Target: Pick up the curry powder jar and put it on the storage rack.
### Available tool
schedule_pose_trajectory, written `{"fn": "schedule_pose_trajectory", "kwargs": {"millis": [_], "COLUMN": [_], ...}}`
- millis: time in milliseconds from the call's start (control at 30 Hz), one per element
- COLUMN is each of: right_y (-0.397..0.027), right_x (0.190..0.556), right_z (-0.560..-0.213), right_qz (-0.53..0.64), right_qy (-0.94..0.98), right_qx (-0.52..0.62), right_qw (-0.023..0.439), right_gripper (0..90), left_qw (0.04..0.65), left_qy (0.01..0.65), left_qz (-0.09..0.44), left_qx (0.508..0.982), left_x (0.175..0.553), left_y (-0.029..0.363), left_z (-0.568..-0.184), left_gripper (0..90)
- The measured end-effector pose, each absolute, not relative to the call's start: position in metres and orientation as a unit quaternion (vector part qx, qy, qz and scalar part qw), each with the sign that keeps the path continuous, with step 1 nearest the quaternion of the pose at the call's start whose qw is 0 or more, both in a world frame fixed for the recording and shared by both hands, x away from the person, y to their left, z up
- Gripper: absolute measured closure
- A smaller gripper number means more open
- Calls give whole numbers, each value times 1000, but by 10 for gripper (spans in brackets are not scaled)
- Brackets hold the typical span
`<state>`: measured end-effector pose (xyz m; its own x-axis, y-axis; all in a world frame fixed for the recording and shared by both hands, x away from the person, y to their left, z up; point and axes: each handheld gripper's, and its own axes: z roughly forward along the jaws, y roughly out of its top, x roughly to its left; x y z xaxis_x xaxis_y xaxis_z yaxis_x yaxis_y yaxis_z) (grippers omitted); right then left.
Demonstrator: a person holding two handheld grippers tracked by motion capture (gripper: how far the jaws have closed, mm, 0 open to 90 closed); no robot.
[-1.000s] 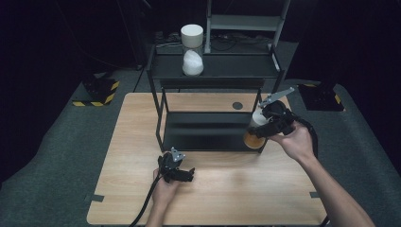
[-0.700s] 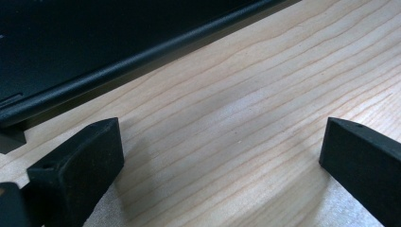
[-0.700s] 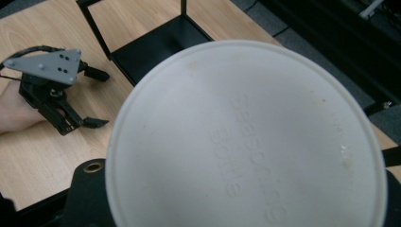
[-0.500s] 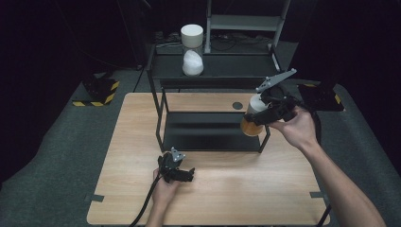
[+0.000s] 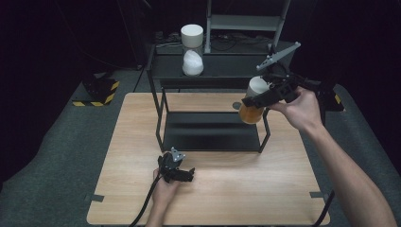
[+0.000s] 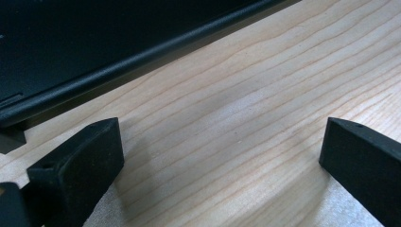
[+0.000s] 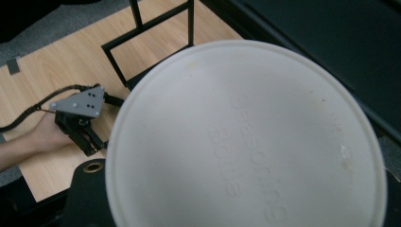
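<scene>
Wooden table (image 5: 118,156) under dark surroundings carries a black shelf rack (image 5: 210,130). Left gripper (image 5: 182,174) rests on the tabletop near the front edge, jaws spread, nothing between them. Right gripper (image 5: 255,100) pinches a white-lidded orange jar (image 5: 251,113), held aloft beside the rack's right post.

You work in a dark lab-like recording space: black surroundings, a wooden table (image 5: 118,156) on grey carpet (image 5: 56,161), hazard-striped blocks (image 5: 97,92), trailing cables (image 5: 227,45).
</scene>
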<state>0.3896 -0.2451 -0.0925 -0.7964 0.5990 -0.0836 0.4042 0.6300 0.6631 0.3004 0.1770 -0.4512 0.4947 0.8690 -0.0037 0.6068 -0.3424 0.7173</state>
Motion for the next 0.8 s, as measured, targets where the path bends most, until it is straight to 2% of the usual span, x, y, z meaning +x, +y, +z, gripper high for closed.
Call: {"fn": "schedule_pose_trajectory", "kwargs": {"millis": [800], "right_y": [-207], "right_x": [409], "right_z": [-20], "right_qz": [333], "right_qy": [886], "right_qx": [277], "right_qw": [166], "right_gripper": [344], "left_qw": [337], "left_qy": [464], "left_qz": [194], "left_qx": [796], "left_x": [301], "left_y": [177], "left_z": [-451], "left_gripper": [5]}}
